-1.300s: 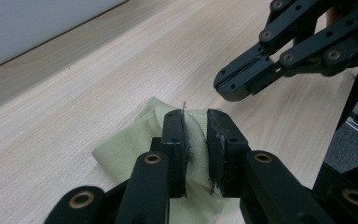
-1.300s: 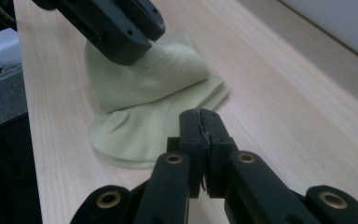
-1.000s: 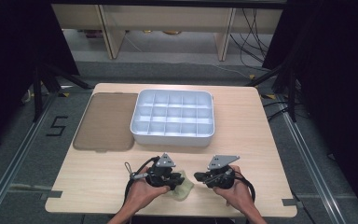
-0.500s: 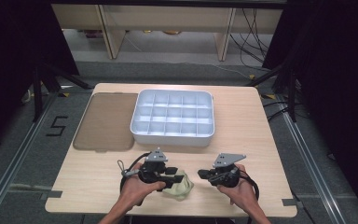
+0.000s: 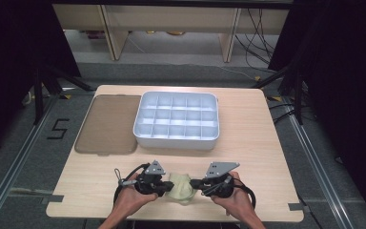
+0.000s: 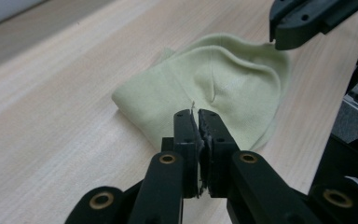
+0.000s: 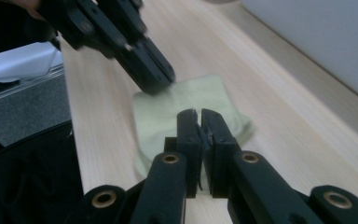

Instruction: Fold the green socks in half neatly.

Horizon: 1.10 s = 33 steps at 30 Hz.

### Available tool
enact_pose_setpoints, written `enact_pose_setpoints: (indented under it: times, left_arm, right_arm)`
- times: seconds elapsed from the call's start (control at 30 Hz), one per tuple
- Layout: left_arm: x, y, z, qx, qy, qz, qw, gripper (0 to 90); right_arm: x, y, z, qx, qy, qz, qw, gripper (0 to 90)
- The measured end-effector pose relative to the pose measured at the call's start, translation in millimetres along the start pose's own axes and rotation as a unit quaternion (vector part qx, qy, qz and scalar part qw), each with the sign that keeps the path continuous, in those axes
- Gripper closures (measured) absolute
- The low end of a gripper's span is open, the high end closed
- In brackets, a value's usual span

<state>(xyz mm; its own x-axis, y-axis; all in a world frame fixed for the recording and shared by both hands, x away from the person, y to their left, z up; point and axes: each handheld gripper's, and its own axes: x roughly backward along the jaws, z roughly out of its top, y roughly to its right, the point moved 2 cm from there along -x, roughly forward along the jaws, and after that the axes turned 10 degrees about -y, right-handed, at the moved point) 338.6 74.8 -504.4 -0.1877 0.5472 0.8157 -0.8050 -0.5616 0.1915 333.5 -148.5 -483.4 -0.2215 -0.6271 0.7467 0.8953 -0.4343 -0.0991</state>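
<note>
A pale yellow-green cloth (image 5: 181,188) lies crumpled near the table's front edge, between my two grippers. My left gripper (image 5: 166,187) is at its left side, jaws shut. In the left gripper view the tips (image 6: 196,114) pinch the near edge of the cloth (image 6: 223,84), and a crease runs toward them. My right gripper (image 5: 194,182) is at the cloth's right side, jaws shut over the cloth (image 7: 186,100) in the right gripper view (image 7: 198,113). The left gripper view shows the cloth's far edge lifted up to the right gripper's tip (image 6: 274,42).
A white tray (image 5: 176,138) with several empty compartments stands mid-table, behind the grippers. A flat brown lid (image 5: 107,124) lies to its left. Bare wood (image 5: 252,152) stretches to the right of both. The table's front edge is just behind my hands.
The left hand drew back toward the front edge, then came in again. The cloth now spreads wider between the two grippers. The right hand shifted slightly right.
</note>
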Motion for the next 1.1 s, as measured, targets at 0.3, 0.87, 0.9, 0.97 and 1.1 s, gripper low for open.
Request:
enact_pose_setpoints:
  times: [0.3, 0.87, 0.9, 0.97, 1.1]
  left_arm:
    - [-9.6, 2.3, -4.3, -0.012, -0.022, 0.001, 0.9997, 86.4]
    - [2.5, 2.2, 14.5, -0.002, 0.017, 0.023, 0.9996, 85.9]
    - [2.5, 2.2, 14.5, -0.002, 0.017, 0.023, 0.9996, 85.9]
    - [-2.2, -4.8, 16.4, 0.006, 0.013, 0.025, 0.9996, 85.9]
    - [-10.8, -13.2, 16.4, 0.014, 0.004, 0.032, 0.9994, 86.0]
  right_arm:
    - [-24.0, -8.2, -4.1, 0.028, -0.054, 0.001, 0.9981, 86.8]
    - [-13.9, 11.3, 5.8, 0.018, -0.033, -0.036, 0.9987, 86.5]
    - [-13.9, 11.3, 5.8, 0.018, -0.033, -0.036, 0.9987, 86.5]
    - [-18.9, 13.3, 9.3, 0.017, -0.036, -0.037, 0.9985, 86.5]
    - [-28.9, 20.3, 8.0, 0.004, -0.054, -0.031, 0.998, 86.5]
